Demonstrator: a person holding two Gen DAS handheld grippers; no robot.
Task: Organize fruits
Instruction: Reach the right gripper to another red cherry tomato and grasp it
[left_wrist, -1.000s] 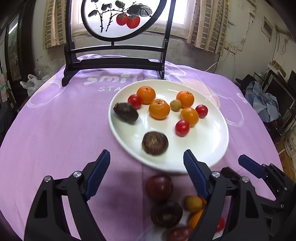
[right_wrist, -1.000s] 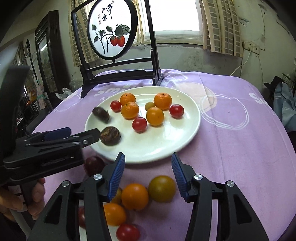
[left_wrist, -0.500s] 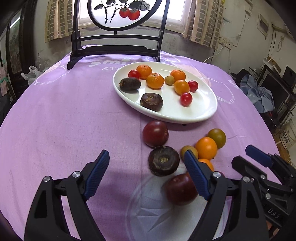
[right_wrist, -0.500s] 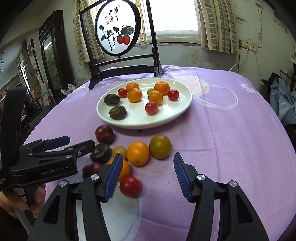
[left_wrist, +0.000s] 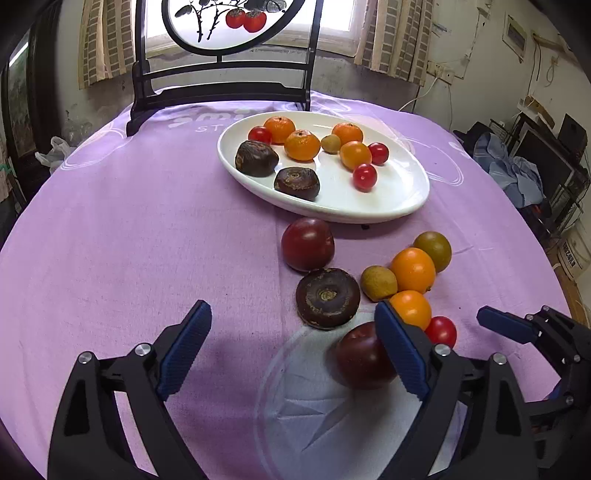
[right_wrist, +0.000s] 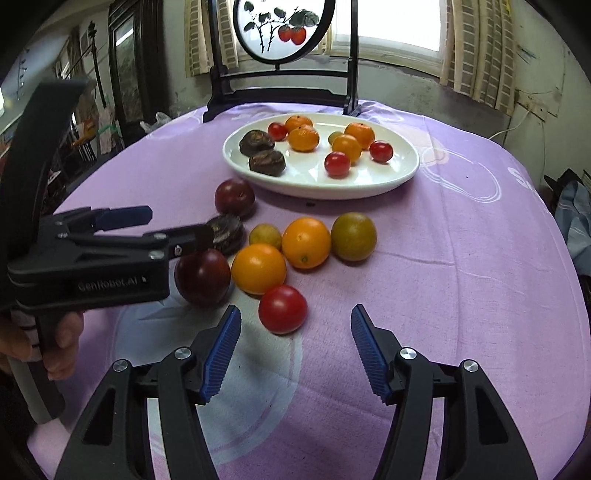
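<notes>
White plate (left_wrist: 402, 206) already holds nine fruits, eight more lie loose on the cloth just before it, and left gripper (left_wrist: 291, 347) and right gripper (right_wrist: 295, 350), jaws just widening, both gape empty.

plate (left_wrist: 406, 206): white, oval, on the purple cloth; holds three mandarins (left_wrist: 302, 144), an orange tomato (left_wrist: 355, 155), three red cherry tomatoes (left_wrist: 364, 177), a small yellow-green fruit (left_wrist: 330, 143), two dark brown wrinkled fruits (left_wrist: 296, 182)
loose fruit: on the cloth, near side of the plate
dark red plums: one (left_wrist: 307, 243) just before the plate rim, one (left_wrist: 360, 360) nearest
brown flat fruit (left_wrist: 327, 297): between the plums
oranges (left_wrist: 413, 269): two, touching
green-brown fruit (left_wrist: 434, 250): beside the far orange
yellowish small fruit (left_wrist: 378, 283): beside the oranges
red tomato (right_wrist: 282, 309): nearest, alone
</notes>
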